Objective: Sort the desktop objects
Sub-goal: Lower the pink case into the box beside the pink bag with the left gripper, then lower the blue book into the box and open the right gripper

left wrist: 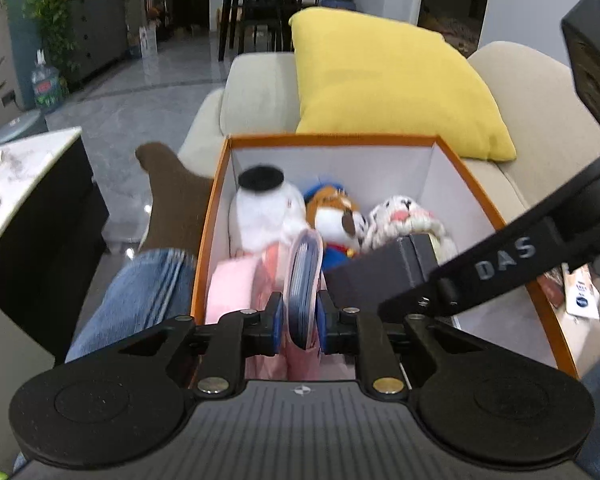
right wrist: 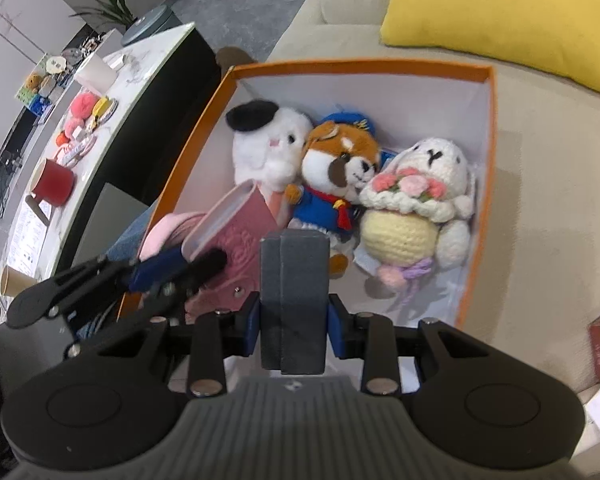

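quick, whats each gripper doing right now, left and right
left gripper: shut on the pink case, gripped by its edge over the orange box.
right gripper: shut on the dark grey box, held over the same orange box.

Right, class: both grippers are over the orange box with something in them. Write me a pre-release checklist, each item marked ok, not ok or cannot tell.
1. Left gripper shut on the pink case: ok, pads clamp its edge.
2. Right gripper shut on the dark grey box: ok, held upright between the pads.
3. Both items above the orange box, not the sofa: ok.
4. Free floor in the box for the dark grey box: cannot tell; the gripper hides the near part.
5. The three plush toys clear of the drop spot: cannot tell; they lie just beyond both items.
6. Grippers clear of each other: not ok, they nearly cross.
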